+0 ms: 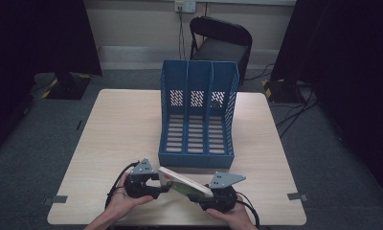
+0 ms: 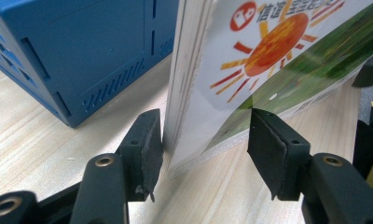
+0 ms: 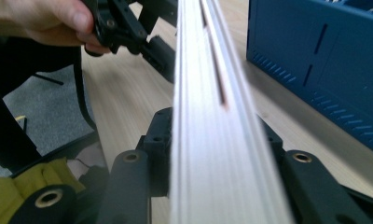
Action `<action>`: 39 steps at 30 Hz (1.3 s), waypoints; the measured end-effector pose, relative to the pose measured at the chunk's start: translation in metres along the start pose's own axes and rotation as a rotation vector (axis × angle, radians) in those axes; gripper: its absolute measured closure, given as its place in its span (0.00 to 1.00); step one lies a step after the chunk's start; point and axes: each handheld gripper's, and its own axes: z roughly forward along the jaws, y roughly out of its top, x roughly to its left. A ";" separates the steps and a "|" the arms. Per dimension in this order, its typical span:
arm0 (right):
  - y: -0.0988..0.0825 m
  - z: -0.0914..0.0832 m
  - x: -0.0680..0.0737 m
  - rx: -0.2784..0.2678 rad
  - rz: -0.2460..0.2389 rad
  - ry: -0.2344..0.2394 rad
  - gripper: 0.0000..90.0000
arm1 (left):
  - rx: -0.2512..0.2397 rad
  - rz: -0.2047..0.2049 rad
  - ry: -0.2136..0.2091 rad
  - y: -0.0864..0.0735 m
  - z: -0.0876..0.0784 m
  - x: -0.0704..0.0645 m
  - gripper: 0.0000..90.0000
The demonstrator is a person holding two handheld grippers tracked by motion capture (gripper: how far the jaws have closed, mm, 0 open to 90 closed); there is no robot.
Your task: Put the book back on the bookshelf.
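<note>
A book [image 1: 185, 183] with a white and green cover and an orange sun [image 2: 268, 60] stands tilted on its edge near the table's front edge, between both grippers. My left gripper [image 1: 163, 188] is shut on its left corner: in the left gripper view [image 2: 205, 140] one pad presses the page block and the other meets the cover. My right gripper [image 1: 199, 195] is at the book's other end. In the right gripper view [image 3: 212, 154] its jaws flank the white page edge [image 3: 212, 140] loosely, open. The left gripper [image 3: 142, 37] and the hand holding it show beyond.
A blue three-slot file holder [image 1: 197, 120] stands upright in the middle of the light wooden table [image 1: 122, 129], just behind the book; its wall [image 2: 82, 60] is close to the grippers. A black chair [image 1: 220, 40] stands beyond the table's far edge.
</note>
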 end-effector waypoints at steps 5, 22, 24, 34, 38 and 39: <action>-0.004 0.003 -0.001 -0.012 0.003 -0.017 0.73 | 0.006 -0.001 0.002 0.000 0.001 0.000 0.50; -0.002 0.003 -0.001 0.001 -0.037 -0.038 0.85 | 0.024 -0.017 0.007 0.000 0.001 0.000 0.51; -0.002 0.002 -0.002 0.003 -0.018 -0.035 0.85 | 0.022 -0.022 0.006 0.000 0.001 0.000 0.52; 0.000 -0.008 -0.004 0.002 -0.006 -0.044 0.85 | -0.001 -0.054 0.027 0.000 -0.007 0.006 0.48; 0.000 -0.011 -0.005 0.000 0.021 -0.038 0.85 | 0.007 -0.048 0.080 0.000 -0.013 0.010 0.43; 0.000 -0.011 -0.005 0.000 0.025 -0.037 0.85 | 0.001 -0.046 0.084 0.000 -0.015 0.011 0.43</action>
